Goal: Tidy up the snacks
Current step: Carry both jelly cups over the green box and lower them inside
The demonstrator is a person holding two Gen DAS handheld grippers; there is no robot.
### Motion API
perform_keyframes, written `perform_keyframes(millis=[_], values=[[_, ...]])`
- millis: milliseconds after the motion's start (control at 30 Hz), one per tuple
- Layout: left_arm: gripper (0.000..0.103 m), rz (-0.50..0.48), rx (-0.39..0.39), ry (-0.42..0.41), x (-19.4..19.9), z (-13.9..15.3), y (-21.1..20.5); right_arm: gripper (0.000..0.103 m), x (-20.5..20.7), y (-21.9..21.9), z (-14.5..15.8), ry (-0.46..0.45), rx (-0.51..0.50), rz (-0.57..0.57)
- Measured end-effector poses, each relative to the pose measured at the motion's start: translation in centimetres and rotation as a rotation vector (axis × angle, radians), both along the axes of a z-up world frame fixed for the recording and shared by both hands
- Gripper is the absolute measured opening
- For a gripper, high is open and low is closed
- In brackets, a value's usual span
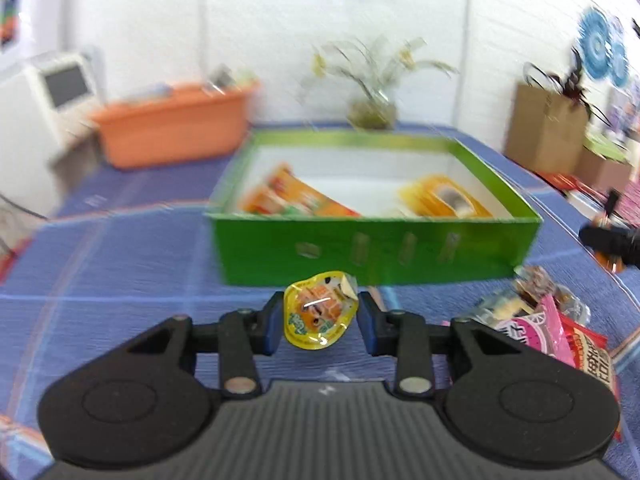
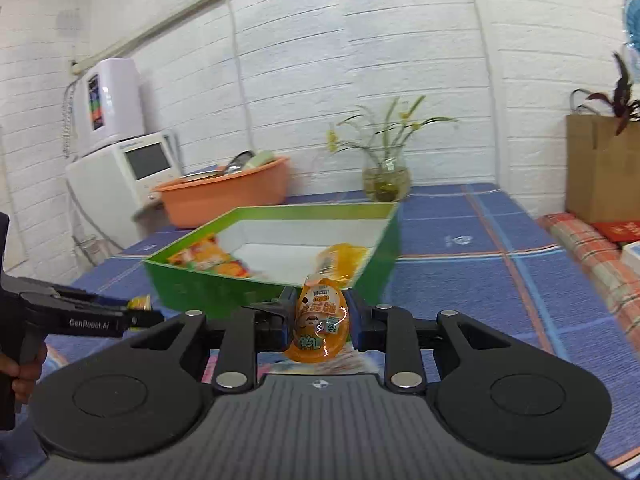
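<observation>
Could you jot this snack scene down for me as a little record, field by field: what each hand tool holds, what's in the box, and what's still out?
left tool: shut on a small yellow-rimmed jelly cup
right tool: shut on an orange jelly pouch
green cardboard box: open, white inside; holds orange snack packets and yellow packets
still out: heap of pink and red snack packets on the blue checked tablecloth
behind box: orange plastic basin, glass vase of plants

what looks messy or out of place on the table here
A loose pile of snack packets lies on the blue tablecloth outside the green box, near its right corner. Inside the box, packets lie at slants rather than in rows. Nothing looks spilled or torn.
</observation>
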State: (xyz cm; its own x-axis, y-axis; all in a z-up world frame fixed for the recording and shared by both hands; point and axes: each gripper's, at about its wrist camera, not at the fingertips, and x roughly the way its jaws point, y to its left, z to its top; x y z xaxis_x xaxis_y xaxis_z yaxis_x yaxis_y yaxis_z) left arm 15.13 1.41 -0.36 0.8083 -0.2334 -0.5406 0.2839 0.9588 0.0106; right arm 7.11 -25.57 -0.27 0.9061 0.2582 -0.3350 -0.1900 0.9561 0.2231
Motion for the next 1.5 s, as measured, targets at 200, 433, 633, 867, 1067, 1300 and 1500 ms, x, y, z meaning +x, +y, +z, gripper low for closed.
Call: perform_keyframes(millis=[200,433,633,867,1067,1300,1500], values=[[0.035,0.073,-0.017,-0.111,-0.7,2.8,1.9,0.048,0.6,4.6,0.6,-0.016,0.011,0.112],[0.035,0.059,-0.05,-0.192,2.3,5.6,0.6,0.048,2.1,7.0,3.6,-0.115,0.032,0.096],[0.035,0.044,-0.074,-0.234,4.4,7.2,-1.1,0.048,3.9,5.7,5.8,-0.171,0.09,0.004],[0.035,0.112,-0.109,-0.253,8.3,7.5,-2.5,0.048,7.5,4.5,6.5,-0.162,0.229,-0.074],[0.036,0.055,-0.091,-0.232,9.4,5.4,-3.3,0.048,9.2,4.2,4.1,-0.116,0.226,-0.13],[0.037,0.096,-0.021,-0.217,10.2,3.5,-3.9,0.048,10.7,3.9,1.5,-0.022,0.195,-0.181],[0.038,0.113,-0.013,-0.21,10.6,3.1,-3.7,0.048,11.1,5.4,0.9,0.012,0.185,-0.105]])
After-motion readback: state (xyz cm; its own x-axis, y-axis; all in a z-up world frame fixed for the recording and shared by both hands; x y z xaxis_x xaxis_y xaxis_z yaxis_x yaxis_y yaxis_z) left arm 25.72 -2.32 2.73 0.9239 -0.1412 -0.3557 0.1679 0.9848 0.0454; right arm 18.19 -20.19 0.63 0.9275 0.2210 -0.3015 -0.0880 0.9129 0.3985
